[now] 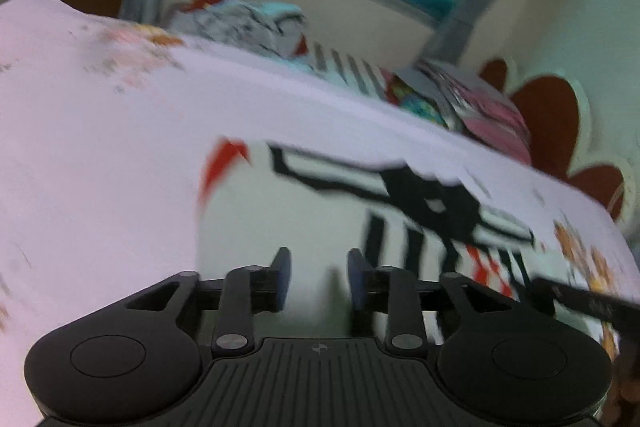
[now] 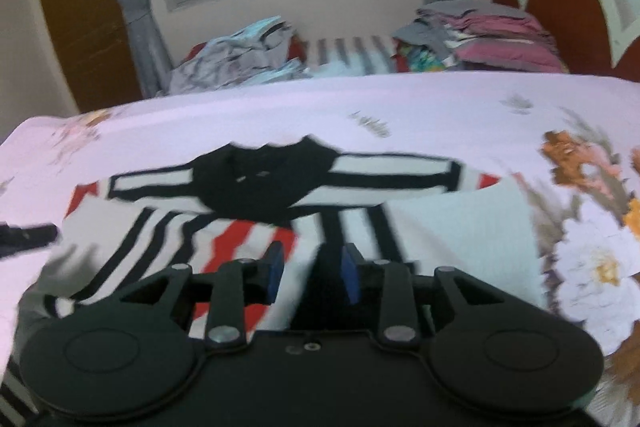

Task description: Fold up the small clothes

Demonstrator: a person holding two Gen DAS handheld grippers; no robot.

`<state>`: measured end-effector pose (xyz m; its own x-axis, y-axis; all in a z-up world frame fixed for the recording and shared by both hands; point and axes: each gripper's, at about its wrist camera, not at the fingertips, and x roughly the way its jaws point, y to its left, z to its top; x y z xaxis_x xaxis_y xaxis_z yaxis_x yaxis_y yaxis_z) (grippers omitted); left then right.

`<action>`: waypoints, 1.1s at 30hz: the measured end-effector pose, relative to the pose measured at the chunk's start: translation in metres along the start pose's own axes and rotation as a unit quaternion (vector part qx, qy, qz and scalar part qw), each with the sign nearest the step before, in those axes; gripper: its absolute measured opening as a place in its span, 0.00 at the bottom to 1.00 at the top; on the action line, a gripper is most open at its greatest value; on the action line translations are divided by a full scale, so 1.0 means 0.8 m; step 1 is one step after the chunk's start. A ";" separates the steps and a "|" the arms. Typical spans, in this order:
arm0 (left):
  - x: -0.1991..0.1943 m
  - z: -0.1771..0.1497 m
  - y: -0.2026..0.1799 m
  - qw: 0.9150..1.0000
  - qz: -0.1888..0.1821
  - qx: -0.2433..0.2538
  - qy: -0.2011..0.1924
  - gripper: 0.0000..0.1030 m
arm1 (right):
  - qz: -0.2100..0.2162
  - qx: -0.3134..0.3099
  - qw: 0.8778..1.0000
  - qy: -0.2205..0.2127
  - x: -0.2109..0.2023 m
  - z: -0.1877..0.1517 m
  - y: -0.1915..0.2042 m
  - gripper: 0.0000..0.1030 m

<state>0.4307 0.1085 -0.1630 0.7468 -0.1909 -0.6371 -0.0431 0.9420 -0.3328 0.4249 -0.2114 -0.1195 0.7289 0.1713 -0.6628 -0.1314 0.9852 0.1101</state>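
Floral bedsheet [image 2: 420, 107], striped shirt [image 2: 248, 203] spread flat, sleeve folded in. Left gripper [image 1: 319, 277] and right gripper [image 2: 309, 273] both slightly parted above shirt, pinching nothing.

Between the jaws of the left gripper [image 1: 319, 277] and of the right gripper [image 2: 310, 277] a gap is seen, with nothing caught in it. Just ahead of both, the bed is covered by the flat shirt [image 2: 256, 211]. Beyond the shirt, bare sheet [image 2: 420, 99] is left open. Far ahead, the way is blocked by a loose clothes heap [image 2: 240, 55] and a folded stack [image 2: 492, 39].
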 end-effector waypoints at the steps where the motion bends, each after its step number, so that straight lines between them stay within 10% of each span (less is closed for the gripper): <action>1: 0.002 -0.007 -0.005 1.000 0.002 0.011 0.005 0.38 | 0.003 -0.004 1.000 0.004 0.001 -0.003 0.005 0.31; 12: 0.000 -0.031 -0.007 0.997 0.034 0.065 0.027 0.38 | -0.047 -0.037 0.997 0.041 0.008 -0.032 -0.003 0.39; 33: -0.028 -0.047 -0.070 0.996 0.017 0.079 0.028 0.39 | 0.005 -0.046 0.998 0.035 -0.035 -0.046 0.019 0.41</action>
<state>0.3909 0.0493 -0.1561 0.7084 -0.1688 -0.6853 0.0401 0.9791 -0.1996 0.3774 -0.2017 -0.1264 0.6796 0.1763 -0.7121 -0.2010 0.9783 0.0504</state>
